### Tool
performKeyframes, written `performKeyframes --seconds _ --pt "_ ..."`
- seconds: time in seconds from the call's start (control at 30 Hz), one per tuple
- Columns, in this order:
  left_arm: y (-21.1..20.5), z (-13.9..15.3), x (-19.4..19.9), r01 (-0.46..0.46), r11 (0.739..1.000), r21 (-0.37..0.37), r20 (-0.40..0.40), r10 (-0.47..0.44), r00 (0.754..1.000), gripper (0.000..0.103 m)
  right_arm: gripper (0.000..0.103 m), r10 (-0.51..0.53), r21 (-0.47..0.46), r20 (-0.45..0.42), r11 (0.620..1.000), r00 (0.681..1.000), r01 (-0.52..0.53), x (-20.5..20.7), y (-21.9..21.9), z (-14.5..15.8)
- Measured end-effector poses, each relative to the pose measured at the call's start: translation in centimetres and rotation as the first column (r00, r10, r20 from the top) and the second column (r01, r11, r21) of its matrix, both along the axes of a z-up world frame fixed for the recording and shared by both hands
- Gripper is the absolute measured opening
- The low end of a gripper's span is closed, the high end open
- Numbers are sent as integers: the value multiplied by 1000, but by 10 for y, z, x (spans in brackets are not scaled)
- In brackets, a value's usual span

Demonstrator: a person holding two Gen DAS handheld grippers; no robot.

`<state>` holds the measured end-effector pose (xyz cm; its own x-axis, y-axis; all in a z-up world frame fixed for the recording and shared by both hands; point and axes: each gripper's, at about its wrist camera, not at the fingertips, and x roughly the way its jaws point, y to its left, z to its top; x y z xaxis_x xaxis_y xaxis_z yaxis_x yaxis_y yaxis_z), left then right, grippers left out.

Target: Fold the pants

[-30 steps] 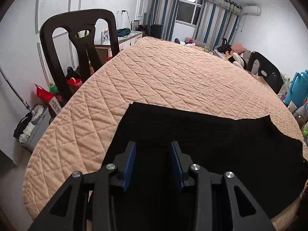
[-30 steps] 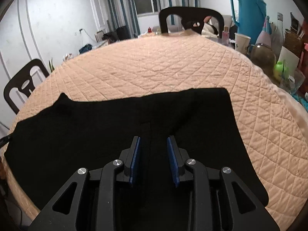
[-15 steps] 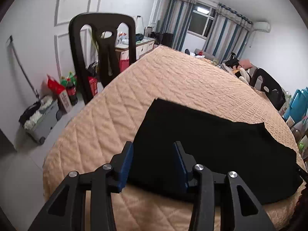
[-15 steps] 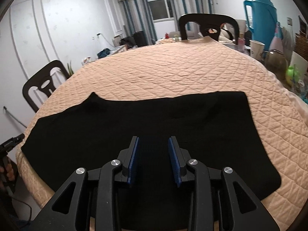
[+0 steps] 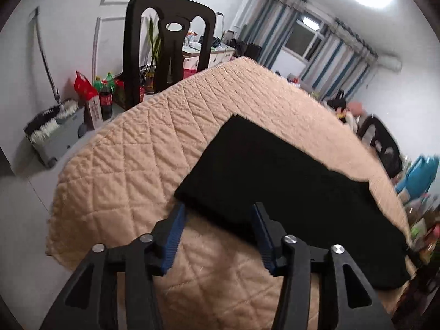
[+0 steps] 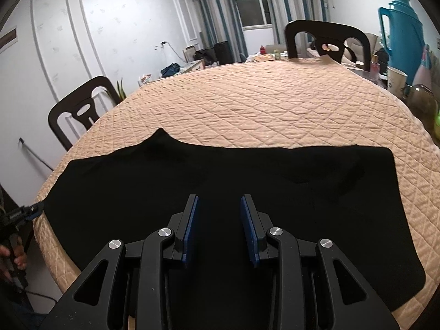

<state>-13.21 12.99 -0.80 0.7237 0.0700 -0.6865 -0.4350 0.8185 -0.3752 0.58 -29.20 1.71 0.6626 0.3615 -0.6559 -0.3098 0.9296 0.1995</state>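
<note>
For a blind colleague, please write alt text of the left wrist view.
Black pants lie flat on a peach quilted table cover, and the open left gripper points at their near edge, its jaws at that edge. A black chair stands behind the table.

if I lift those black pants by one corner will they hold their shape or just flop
Probably flop: the black pants lie flat and limp on the quilted cover, following its surface. The thin edge near the left gripper suggests light fabric. They would likely drag rather than slide on that textured quilt.
</note>
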Motion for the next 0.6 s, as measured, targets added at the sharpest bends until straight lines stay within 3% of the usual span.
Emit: performKeyframes --seconds 0.23,0.27,0.43,0.6 --pt "-1 -2 12 -27 1000 10 63 27 998 52 32 -12 22 24 1000 1000 11 -6 -1 4" --pt "-2 -2 14 -22 1000 9 73 21 997 40 32 -15 20 24 1000 1000 14 -6 -2 4" --pt "-5 -2 22 -5 1000 20 74 3 997 10 32 -22 26 29 999 999 21 -6 -2 6" --pt "-14 15 31 58 998 0 123 -57 991 9 32 -20 38 28 999 999 19 -6 -4 5"
